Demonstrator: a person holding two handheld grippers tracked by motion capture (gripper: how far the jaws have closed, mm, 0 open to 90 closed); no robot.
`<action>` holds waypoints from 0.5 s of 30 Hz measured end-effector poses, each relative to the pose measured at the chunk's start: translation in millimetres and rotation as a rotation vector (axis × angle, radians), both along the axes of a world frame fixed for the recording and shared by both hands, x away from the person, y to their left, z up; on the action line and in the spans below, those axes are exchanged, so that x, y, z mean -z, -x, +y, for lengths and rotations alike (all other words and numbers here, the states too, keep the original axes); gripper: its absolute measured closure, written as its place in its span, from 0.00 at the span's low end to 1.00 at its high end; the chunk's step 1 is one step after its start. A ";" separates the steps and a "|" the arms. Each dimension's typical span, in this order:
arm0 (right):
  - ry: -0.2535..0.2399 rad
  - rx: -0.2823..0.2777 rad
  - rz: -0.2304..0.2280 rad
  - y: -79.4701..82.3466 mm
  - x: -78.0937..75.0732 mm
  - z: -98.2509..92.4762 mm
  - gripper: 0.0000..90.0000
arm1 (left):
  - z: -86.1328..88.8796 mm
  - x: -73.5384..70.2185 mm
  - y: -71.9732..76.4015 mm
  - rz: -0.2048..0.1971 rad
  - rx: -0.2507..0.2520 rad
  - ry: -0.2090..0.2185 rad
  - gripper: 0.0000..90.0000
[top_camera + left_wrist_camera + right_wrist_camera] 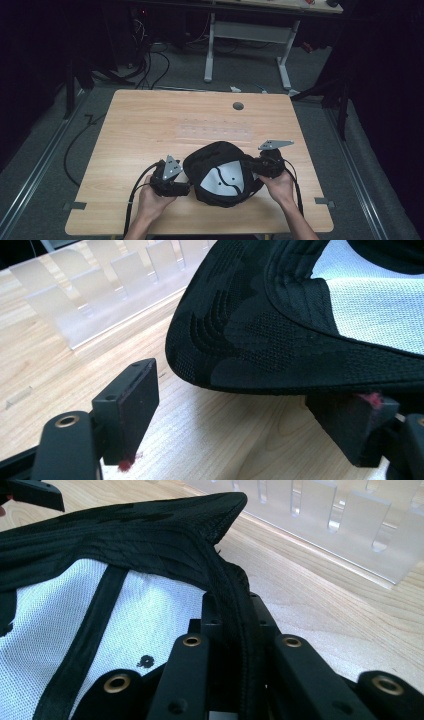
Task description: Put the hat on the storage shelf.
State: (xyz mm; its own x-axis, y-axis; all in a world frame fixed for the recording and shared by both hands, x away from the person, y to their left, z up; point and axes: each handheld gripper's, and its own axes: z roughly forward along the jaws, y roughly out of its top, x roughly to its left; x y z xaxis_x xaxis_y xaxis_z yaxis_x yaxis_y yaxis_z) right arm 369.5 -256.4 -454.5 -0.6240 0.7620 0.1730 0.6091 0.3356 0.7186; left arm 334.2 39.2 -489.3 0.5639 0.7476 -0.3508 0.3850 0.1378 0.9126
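The cap (220,172) lies upside down near the front of the wood table (150,120), btw the two hands. The right gripper (232,625) is squeezed tight on the cap's rim, prob. to keep it from sliding. The left gripper (250,405) has its jaws wide apart w/ the brim edge hanging over the gap, not pinched. It looks set to grab that side next.

The cap is black w/ a darker camo print & rows of stitching on the brim. Inside it's white mesh w/ black tape strips. A clear plastic rack (100,285) w/ slots sits just behind it, not touching.
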 end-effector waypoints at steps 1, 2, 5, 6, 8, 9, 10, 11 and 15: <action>0.005 -0.002 0.000 -0.1 -0.4 0.0 0.92 | -1.1 -0.5 0.6 -0.009 0.005 -0.011 0.25; 0.009 -0.002 0.001 -0.1 -0.8 0.1 0.92 | -1.5 -0.8 1.0 -0.014 0.005 -0.013 0.25; 0.010 -0.003 0.010 -0.4 -1.5 0.8 0.92 | -1.7 -1.0 1.4 -0.017 0.008 -0.016 0.28; 0.010 -0.003 0.010 -0.4 -1.5 0.8 0.92 | -1.9 -0.8 1.6 -0.020 0.007 -0.016 0.28; 0.002 -0.019 0.023 -1.2 -0.9 2.0 0.92 | -2.1 -0.7 2.0 -0.023 0.010 -0.019 0.29; -0.003 -0.032 0.030 -1.6 -0.4 3.8 0.92 | -2.8 -0.6 2.7 -0.024 0.015 -0.024 0.29; -0.003 -0.032 0.030 -1.6 -0.4 3.8 0.92 | -3.5 -0.3 3.2 -0.027 0.018 -0.028 0.29; -0.003 -0.039 0.033 -1.8 -0.4 5.2 0.92 | -4.9 0.2 4.1 -0.030 0.020 -0.037 0.29; 0.007 -0.055 0.045 -2.4 -0.5 13.5 0.92 | -5.4 0.2 5.8 -0.044 0.014 -0.051 0.32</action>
State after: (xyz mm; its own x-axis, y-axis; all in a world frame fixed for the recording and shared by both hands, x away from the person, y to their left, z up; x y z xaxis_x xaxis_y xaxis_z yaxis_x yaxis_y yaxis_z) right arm 371.9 -242.9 -454.0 -0.6568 0.7279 0.1968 0.6214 0.3748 0.6880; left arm 328.4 33.8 -489.5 0.5887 0.7557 -0.2870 0.3458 0.0855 0.9344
